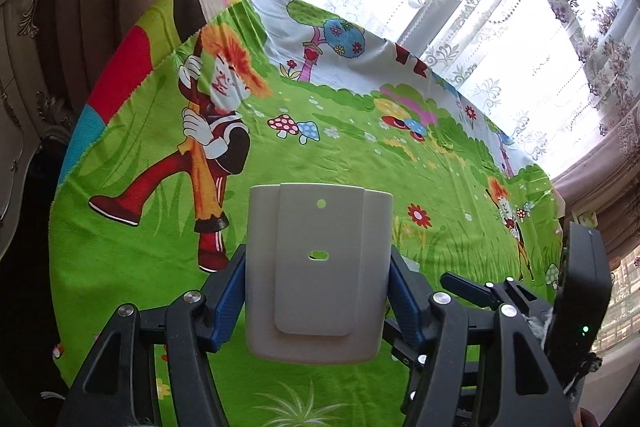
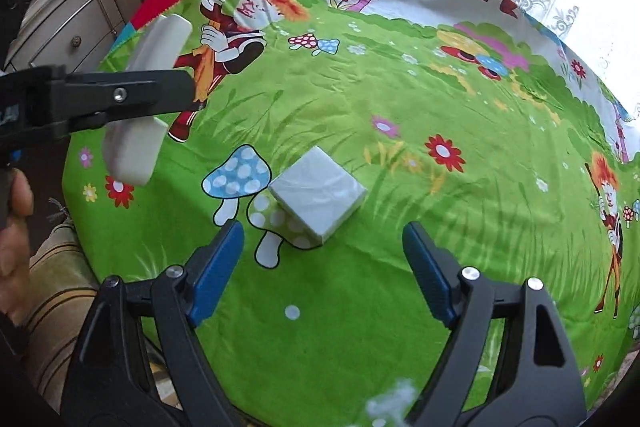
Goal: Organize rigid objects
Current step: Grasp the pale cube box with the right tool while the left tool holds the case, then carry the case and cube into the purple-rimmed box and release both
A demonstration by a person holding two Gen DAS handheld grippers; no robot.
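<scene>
A flat white plastic case (image 1: pixel 316 275) with rounded corners is clamped between the blue pads (image 1: pixel 230 301) of the left gripper (image 1: pixel 316 291) and is held clear of the tablecloth (image 1: pixel 360 163). A raised panel with a small round hole and a short slot is seen on the face of the case that is turned toward the left wrist camera. In the right wrist view the same case (image 2: pixel 140 131) is seen edge-on at the left, tilted and lifted above the cloth, with one black finger (image 2: pixel 120 93) of the left gripper crossing in front of it. The right gripper (image 2: pixel 324 267) is held with its jaws wide apart and nothing between them; its blue pads (image 2: pixel 216 267) are poised above the cloth. Just beyond the gap between those pads, a pale grey-green square block (image 2: pixel 320 191) lies flat on the cloth, partly over a printed mushroom, and is touched by neither gripper. The table is covered by a bright green cartoon-printed cloth (image 2: pixel 400 99). A person's hand (image 2: pixel 14 227) is visible at the left edge of the right wrist view, and a striped sleeve (image 2: pixel 60 291) is seen below it. Lace curtains (image 1: pixel 500 27) and a bright window are seen behind the table, and a cream carved cabinet (image 2: pixel 80 23) stands to the left.
</scene>
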